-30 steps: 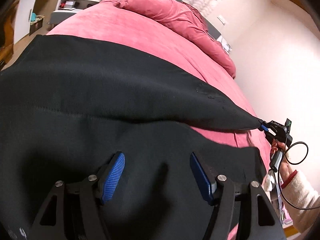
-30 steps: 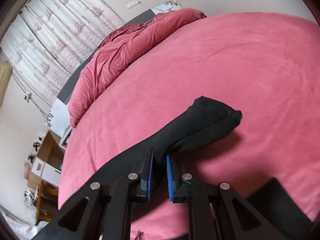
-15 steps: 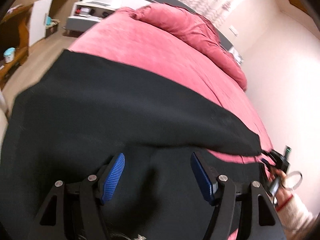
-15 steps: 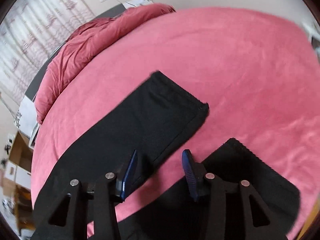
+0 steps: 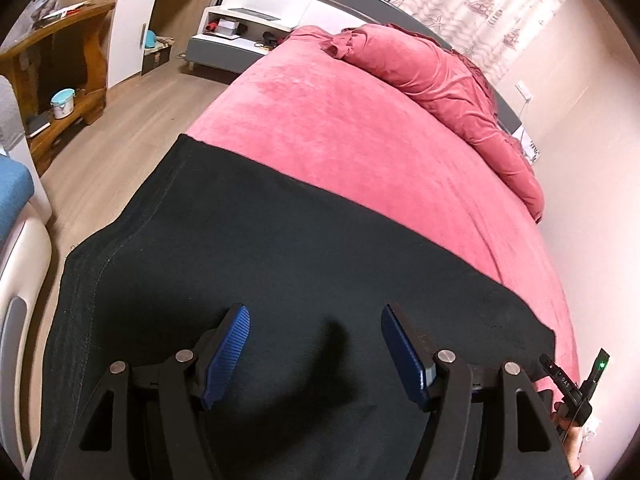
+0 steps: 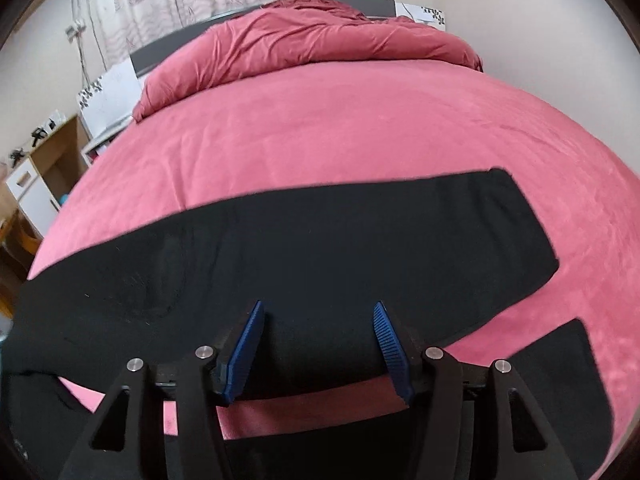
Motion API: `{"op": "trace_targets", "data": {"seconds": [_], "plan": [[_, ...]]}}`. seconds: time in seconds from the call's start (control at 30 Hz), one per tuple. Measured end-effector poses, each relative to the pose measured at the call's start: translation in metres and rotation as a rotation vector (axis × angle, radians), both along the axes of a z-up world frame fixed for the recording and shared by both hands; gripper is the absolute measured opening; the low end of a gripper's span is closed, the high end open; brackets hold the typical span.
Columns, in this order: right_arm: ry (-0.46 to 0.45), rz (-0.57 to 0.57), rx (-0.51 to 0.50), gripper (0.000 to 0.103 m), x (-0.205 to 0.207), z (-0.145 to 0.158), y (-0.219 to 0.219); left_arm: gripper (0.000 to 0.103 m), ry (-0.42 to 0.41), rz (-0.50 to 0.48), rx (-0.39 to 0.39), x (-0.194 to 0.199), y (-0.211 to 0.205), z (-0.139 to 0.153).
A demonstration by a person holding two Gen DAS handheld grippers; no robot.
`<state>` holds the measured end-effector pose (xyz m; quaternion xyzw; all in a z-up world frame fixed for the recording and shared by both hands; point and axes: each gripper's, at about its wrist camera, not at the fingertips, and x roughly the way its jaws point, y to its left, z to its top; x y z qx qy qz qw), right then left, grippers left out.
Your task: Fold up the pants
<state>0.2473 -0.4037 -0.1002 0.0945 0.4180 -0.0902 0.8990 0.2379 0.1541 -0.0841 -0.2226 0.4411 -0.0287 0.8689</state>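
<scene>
- The pants (image 5: 288, 264) are lying spread flat on the bed (image 5: 360, 140), across its near end; in the left view the waist end is reaching the bed's left edge by the floor (image 5: 132, 128).
- In the right view one leg (image 6: 360, 240) is stretching toward the bed's right side, and the second leg (image 6: 552, 380) is lying nearer, with a strip of pink bed showing between them.
- The left gripper (image 5: 316, 344) is hovering over the waist part with its fingers wide apart, gripping nothing.
- The right gripper (image 6: 316, 340) is hovering over the far leg's near edge, fingers likewise spread and empty.
- Judging by this, the step in hand is the lengthwise fold: the pants are laid out, and one leg is not yet lying on the other.
- The next move is likely calling for each gripper to come down onto an edge of one leg, pinch a single layer, and carry it across onto the other without dragging the cloth beneath.
- The near leg's full length is cut off by the right gripper's body and the frame's bottom.
- The cloth is so dark that seams, creases and layers are hard to make out; whether either fingertip is touching the fabric cannot be told.
- The pillows (image 6: 304, 44) are sitting at the far end, well apart from the pants.
</scene>
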Motion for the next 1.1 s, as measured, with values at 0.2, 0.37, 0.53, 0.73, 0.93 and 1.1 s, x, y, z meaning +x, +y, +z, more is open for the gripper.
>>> {"op": "trace_targets", "data": {"seconds": [0.2,0.37,0.53,0.73,0.93,1.1], "plan": [[-0.036,-0.026,-0.114,0.058,-0.015,-0.027,0.014,0.070,-0.001,0.005,0.006,0.002,0.011,-0.006],[-0.058,-0.035,-0.137,0.060,-0.016,-0.031,0.017,0.070,-0.016,0.092,0.020,0.020,0.045,0.002],[-0.070,-0.040,-0.118,0.061,-0.015,-0.031,0.014,0.070,-0.009,0.184,0.068,0.056,0.086,0.007],[-0.072,-0.042,-0.120,0.063,-0.015,-0.033,0.015,0.070,0.044,0.188,0.088,0.099,0.110,-0.005],[-0.073,-0.045,-0.124,0.063,-0.014,-0.033,0.016,0.070,0.114,0.138,0.130,0.136,0.103,-0.027],[-0.075,-0.045,-0.118,0.064,-0.014,-0.033,0.015,0.068,0.132,0.154,0.111,0.149,0.103,-0.044]]}}
